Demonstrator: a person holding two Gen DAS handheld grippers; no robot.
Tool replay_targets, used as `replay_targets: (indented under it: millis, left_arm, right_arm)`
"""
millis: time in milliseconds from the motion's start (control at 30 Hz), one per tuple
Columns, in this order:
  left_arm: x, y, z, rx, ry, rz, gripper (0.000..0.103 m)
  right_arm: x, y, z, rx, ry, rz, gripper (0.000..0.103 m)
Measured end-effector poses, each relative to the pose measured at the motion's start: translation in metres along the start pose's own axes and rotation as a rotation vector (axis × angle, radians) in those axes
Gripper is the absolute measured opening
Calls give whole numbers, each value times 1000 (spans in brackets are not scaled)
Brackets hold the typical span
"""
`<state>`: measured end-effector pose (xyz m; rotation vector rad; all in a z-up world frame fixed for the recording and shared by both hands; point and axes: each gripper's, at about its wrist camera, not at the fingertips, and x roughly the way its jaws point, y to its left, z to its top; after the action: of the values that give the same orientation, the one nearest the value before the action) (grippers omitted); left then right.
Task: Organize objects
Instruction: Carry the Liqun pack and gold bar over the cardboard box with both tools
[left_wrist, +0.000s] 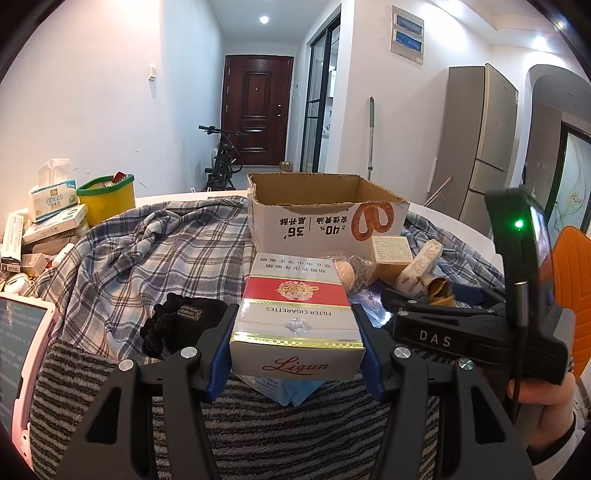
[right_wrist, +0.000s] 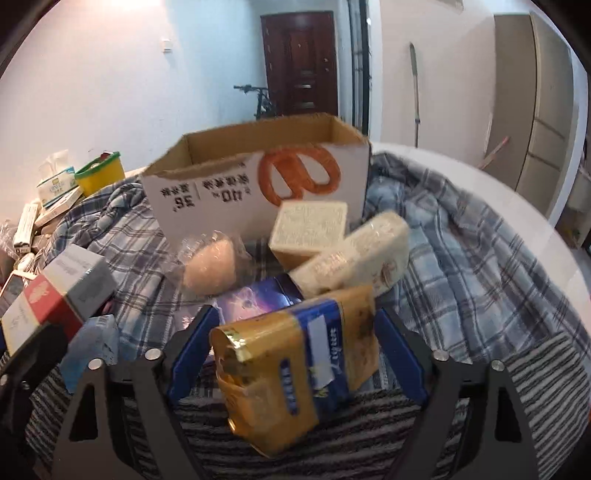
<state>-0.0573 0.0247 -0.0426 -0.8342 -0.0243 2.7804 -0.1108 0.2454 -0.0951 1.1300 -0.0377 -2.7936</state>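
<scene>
A red-and-white cigarette carton (left_wrist: 295, 317) was clamped between the blue pads of the left gripper (left_wrist: 295, 332), held above the striped mat (left_wrist: 295, 424). A gold-and-blue packet (right_wrist: 295, 369) was pinched likewise in the right gripper (right_wrist: 295, 354). Just beyond both grippers, two cream boxes (right_wrist: 310, 225) and a wrapped bun (right_wrist: 210, 269) were seen on the plaid cloth (left_wrist: 147, 251), against the open cardboard box (left_wrist: 325, 218). Left of the left gripper lay a black scrunchie (left_wrist: 181, 325).
</scene>
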Motion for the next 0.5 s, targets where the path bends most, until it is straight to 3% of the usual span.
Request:
replay_targets:
  millis: [33,67,100,167,367,500]
  left_arm:
    - [1,0,0,-1,2,-1,60]
    - [1,0,0,-2,4,-3,60]
    - [2,1,0,-3,5,-3,60]
    - [1,1,0,-5,5,-3,60]
    - [2,2,0,2,11,3,60]
    - [3,2,0,-1,11,-1,60]
  right_arm:
    - [0,-5,-1,21,5,-1,58]
    - [1,-10,-2,44,15,11,38]
    - [2,-14,-3,63,29,21,28]
    - [2,-22,-7,102,45,27,21]
    - [-36,-30,-12,117,-129,8,18]
    - [-39,-36,-12,148,-146,23,18]
